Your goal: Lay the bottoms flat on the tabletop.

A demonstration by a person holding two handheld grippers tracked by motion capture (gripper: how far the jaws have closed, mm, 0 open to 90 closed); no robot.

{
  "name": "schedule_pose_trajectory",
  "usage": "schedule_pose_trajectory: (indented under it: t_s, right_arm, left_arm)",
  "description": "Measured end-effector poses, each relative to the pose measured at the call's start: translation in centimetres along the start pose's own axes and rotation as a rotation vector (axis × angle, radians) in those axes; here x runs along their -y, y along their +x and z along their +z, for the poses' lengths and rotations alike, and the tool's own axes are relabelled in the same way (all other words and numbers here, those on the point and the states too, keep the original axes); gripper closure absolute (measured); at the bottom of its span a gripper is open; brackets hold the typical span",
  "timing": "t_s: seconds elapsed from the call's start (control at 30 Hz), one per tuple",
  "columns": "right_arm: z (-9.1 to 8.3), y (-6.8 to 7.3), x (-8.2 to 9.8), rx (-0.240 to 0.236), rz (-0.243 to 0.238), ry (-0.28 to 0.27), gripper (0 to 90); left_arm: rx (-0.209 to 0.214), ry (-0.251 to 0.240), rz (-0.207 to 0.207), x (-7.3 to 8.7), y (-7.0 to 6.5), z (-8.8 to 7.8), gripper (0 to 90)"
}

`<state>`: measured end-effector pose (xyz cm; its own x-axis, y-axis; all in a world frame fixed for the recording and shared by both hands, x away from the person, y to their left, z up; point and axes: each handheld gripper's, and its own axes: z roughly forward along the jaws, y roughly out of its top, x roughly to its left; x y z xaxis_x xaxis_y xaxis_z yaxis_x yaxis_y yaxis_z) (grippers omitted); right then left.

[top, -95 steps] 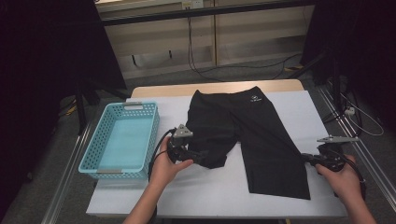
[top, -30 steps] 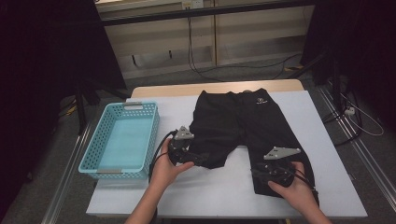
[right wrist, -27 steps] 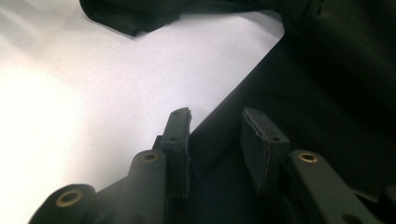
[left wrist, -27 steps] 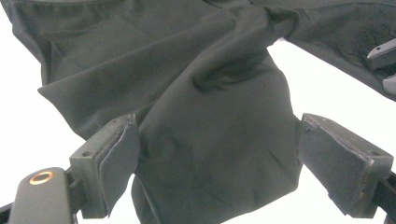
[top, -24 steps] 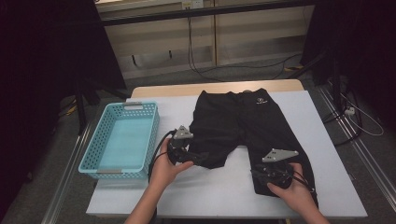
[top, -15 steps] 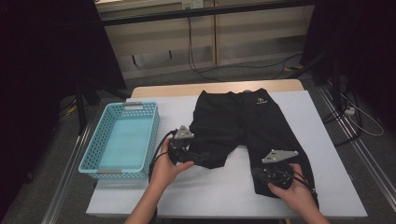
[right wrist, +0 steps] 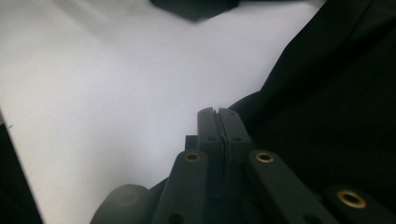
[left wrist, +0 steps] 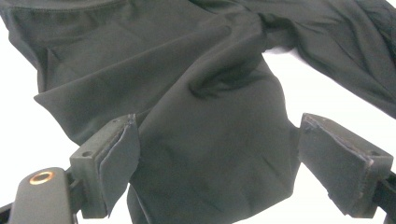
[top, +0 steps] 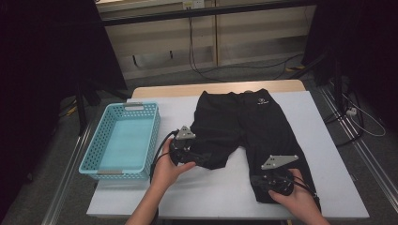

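Black shorts (top: 253, 122) lie flat on the white table (top: 328, 154), waistband at the far side. The left leg is folded up toward the middle. My left gripper (top: 202, 159) stands open at that fold, the cloth (left wrist: 187, 70) lying loose between its wide jaws (left wrist: 217, 135). My right gripper (top: 256, 180) sits at the near left corner of the right leg's hem. Its jaws have just been closing and now meet (right wrist: 218, 112), pinching the edge of the black cloth (right wrist: 336, 93), which curls up beside the tips.
A light blue plastic basket (top: 122, 140) stands on the table's left side, close to my left hand. Bare white table runs along the front edge and right of the shorts. Cables lie on the floor beyond the table.
My right hand came in from the table's right edge to the hem of the right leg, which now lies straighter. Within the last second its jaws closed there. The left gripper stayed put.
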<state>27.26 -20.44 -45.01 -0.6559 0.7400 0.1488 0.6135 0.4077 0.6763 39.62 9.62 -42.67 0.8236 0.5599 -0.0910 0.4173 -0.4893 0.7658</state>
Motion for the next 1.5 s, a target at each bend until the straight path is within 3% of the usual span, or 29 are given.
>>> schedule_pose_trajectory:
  t_s: [0.07, 0.13, 0.23, 0.4, 0.53, 0.63, 0.73, 0.9, 1.03, 1.1, 1.23, 1.3, 1.37, 1.5]
  right_arm:
    - [-0.1, 0.3, 0.0, -0.002, -0.009, 0.002, 88.1]
    - [-0.3, 0.1, -0.2, 0.0, -0.019, -0.01, 77.6]
    - [-1.1, -1.3, -0.4, 0.037, 0.001, -0.05, 70.1]
    - [-2.1, -5.0, -0.8, 0.168, 0.065, -0.086, 54.2]
    - [-2.1, -8.6, -1.4, 0.279, 0.108, -0.102, 48.5]
    - [-1.9, -11.1, -2.0, 0.345, 0.153, -0.129, 48.5]
    - [-1.7, -12.9, -2.9, 0.41, 0.169, -0.144, 48.5]
    - [-1.2, -15.7, -3.8, 0.486, 0.188, -0.121, 50.0]
    - [-0.8, -17.7, -3.7, 0.516, 0.231, -0.105, 53.3]
    - [-0.6, -18.5, -3.5, 0.521, 0.274, -0.098, 55.4]
    - [0.1, -19.6, -2.8, 0.495, 0.323, -0.088, 61.7]
    - [0.0, -19.8, -2.6, 0.488, 0.342, -0.109, 68.9]
    - [-0.1, -19.8, -2.6, 0.459, 0.339, -0.107, 82.7]
    - [-0.3, -19.7, -2.6, 0.413, 0.34, -0.094, 90.0]
  left_arm:
    - [-0.002, 0.0, -0.001, 0.0, 0.0, 0.0, 13.8]
    - [-0.001, 0.0, -0.002, 0.0, 0.0, -0.1, 13.8]
    - [0.001, 0.0, -0.002, 0.0, 0.0, -0.1, 13.8]
    - [0.002, -0.001, -0.003, -0.1, 0.1, -0.2, 13.8]
    - [0.003, 0.001, 0.001, -0.2, 0.1, -0.3, 13.7]
    - [0.002, 0.004, 0.007, -0.1, 0.2, -0.2, 13.7]
    - [-0.007, 0.007, 0.007, -0.1, 0.2, -0.1, 13.6]
    - [-0.007, 0.015, 0.011, 0.0, 0.2, 0.0, 13.5]
    - [-0.007, 0.01, 0.009, 0.0, 0.3, -0.2, 13.5]
    - [-0.006, 0.01, 0.011, 0.0, 0.3, -0.2, 13.5]
    - [-0.007, 0.009, 0.009, 0.0, 0.3, -0.2, 13.6]
    - [-0.01, 0.01, 0.012, -0.1, 0.3, -0.2, 13.6]
    - [-0.012, 0.009, 0.017, -0.1, 0.3, -0.1, 13.7]
    - [-0.015, 0.007, 0.018, -0.1, 0.1, -0.1, 13.9]
